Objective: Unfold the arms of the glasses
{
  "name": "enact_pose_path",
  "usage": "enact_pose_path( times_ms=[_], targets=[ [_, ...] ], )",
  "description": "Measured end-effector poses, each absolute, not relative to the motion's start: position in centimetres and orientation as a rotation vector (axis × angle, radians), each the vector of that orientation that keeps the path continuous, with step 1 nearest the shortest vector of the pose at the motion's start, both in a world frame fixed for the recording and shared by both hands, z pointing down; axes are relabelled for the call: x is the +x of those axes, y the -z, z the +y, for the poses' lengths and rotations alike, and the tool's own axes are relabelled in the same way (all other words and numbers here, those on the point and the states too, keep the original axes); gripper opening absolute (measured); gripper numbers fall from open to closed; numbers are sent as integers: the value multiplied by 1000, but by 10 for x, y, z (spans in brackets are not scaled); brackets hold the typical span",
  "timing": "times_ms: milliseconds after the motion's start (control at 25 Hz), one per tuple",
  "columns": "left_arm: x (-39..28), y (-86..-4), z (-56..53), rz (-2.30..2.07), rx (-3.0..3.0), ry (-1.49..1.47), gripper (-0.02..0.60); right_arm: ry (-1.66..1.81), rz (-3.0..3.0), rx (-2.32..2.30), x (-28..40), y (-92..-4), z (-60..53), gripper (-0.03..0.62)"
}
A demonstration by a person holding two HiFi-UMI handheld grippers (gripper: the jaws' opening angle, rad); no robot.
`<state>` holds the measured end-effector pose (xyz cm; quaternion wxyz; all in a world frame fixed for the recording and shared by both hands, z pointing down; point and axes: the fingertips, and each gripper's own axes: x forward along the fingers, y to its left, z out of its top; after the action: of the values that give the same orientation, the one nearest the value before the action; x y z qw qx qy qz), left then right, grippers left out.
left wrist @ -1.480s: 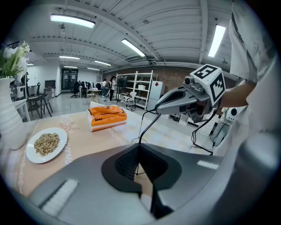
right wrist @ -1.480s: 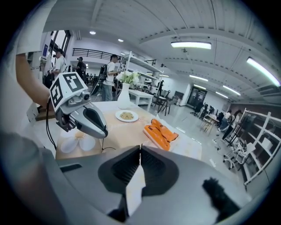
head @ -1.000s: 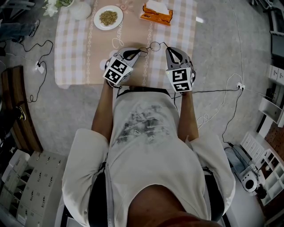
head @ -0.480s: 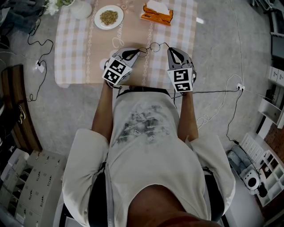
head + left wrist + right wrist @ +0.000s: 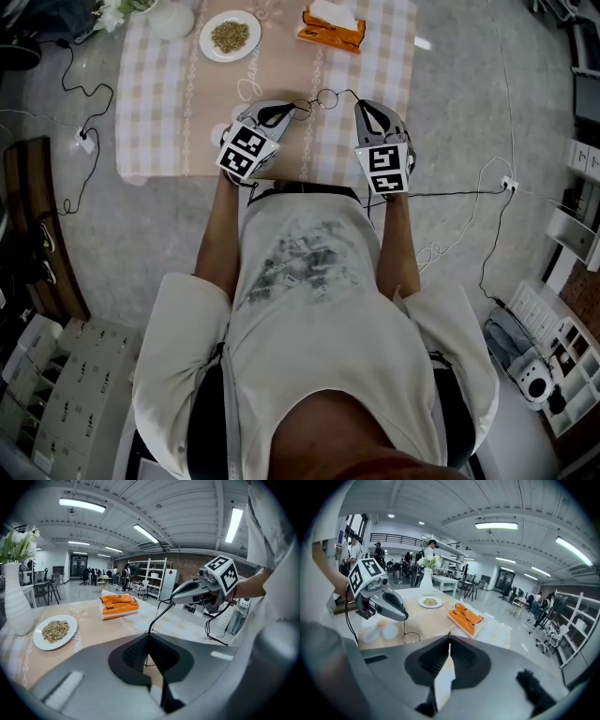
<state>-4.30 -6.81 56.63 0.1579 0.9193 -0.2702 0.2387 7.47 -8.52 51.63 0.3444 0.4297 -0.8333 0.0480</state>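
Observation:
The thin wire-framed glasses [image 5: 326, 97] with round lenses hang just above the checked tablecloth [image 5: 150, 94], between my two grippers. My left gripper [image 5: 302, 107] is shut on the frame at its left side. In the right gripper view one round lens [image 5: 411, 637] hangs below the left gripper's tip. My right gripper [image 5: 357, 103] is shut on the end of one thin black arm [image 5: 159, 616]. In the left gripper view that arm runs from the left gripper's shut jaws up to the right gripper's tip. Both grippers point down and away from me.
At the table's far side stand a white plate of grains [image 5: 230, 37], an orange tissue pack [image 5: 332, 28] and a white vase [image 5: 171, 19]. A white flower-shaped mat [image 5: 382, 630] lies under the left gripper. The table's near edge is right by my body.

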Motion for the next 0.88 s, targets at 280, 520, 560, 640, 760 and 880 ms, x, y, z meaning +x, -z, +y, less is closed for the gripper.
enact_pose_path(
  times_ms=[280,520,560,640,760,880],
  targets=[
    [-43,-567,-68,-778,2634,-670,8,-100,-2157,1099,73,-516,-85,21],
    [-44,-568,-67,-781,2625,-675,8,-84,-2150,1088,72,-515,-85,21],
    [-44,-568,-67,-783,2624,-675,8,-84,-2150,1088,73,-515,-85,22],
    [-44,-566,-67,-785,2623,-670,8,-84,-2149,1088,72,-515,-85,21],
    [-44,-566,-68,-786,2622,-667,8,-85,-2148,1087,72,-515,-85,21],
    [-45,-567,-68,-787,2621,-667,8,-84,-2147,1086,72,-515,-84,21]
  ],
)
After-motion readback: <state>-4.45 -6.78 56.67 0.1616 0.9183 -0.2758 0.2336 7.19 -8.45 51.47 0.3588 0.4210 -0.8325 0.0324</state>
